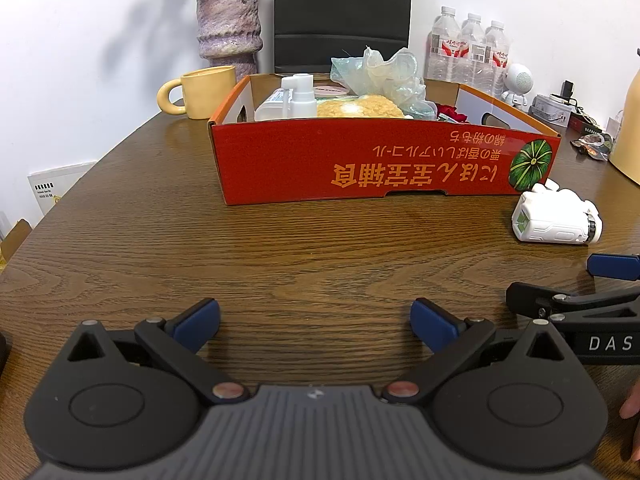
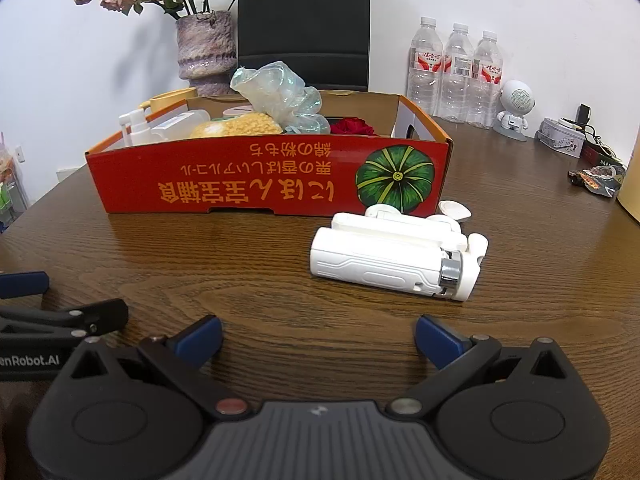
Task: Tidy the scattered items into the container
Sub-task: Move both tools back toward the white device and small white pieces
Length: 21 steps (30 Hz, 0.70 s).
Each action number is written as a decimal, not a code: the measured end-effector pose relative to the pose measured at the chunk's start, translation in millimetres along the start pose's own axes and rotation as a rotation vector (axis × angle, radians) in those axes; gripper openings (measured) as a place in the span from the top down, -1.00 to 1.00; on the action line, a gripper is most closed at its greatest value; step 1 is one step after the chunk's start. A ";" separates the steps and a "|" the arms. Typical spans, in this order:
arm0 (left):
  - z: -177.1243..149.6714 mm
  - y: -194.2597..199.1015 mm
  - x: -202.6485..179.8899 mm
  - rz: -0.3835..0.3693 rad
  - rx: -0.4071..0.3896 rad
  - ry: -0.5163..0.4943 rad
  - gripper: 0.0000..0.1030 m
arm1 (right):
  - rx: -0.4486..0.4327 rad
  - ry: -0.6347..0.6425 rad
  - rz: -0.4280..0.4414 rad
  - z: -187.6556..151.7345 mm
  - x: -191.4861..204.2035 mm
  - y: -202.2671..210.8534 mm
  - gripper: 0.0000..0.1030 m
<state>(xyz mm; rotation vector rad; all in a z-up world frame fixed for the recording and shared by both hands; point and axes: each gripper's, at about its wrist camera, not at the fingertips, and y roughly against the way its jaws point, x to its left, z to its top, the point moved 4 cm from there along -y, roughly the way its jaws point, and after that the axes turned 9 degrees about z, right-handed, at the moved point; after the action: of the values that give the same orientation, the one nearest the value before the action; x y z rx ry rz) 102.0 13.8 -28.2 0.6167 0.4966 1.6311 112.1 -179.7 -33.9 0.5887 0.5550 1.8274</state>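
Right wrist view: both tongs (image 2: 318, 334) gape empty — white gadget (image 2: 394, 258) lies unobstructed near the red box (image 2: 264, 176).

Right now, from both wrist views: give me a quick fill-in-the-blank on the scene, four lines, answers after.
1. The white folded gadget lies on the table, outside the ____ cardboard box.
2. The box's printed text reads ____.
3. Both the left hand-held gripper and the right hand-held gripper are ____ and hold nothing.
4. Behind the box, by the wall, stand ____ water bottles.

Answers: red; upside down; open; three
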 end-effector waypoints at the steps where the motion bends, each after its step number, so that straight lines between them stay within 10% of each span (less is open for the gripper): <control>1: 0.0 0.0 0.0 0.000 0.000 0.000 -1.00 | 0.000 0.000 0.000 0.0 0.1 -0.1 -1.00; 10: 1.1 1.1 -2.7 -0.022 -0.011 -0.014 -1.00 | 0.019 0.000 -0.009 -3.0 -6.6 8.0 -0.99; 16: 33.0 23.2 -58.6 -0.382 -0.217 -0.236 -1.00 | -0.108 -0.127 -0.042 17.0 -78.0 53.4 -1.00; 21: 66.2 -0.5 -131.6 -0.467 -0.251 -0.497 -1.00 | -0.068 -0.120 -0.055 65.4 -139.2 27.9 -0.91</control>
<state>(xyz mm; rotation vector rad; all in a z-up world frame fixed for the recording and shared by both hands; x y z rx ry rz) 157.8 -117.9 7.1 0.6326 0.0551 1.0267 174.2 -314.2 15.9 0.6265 0.4225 1.7391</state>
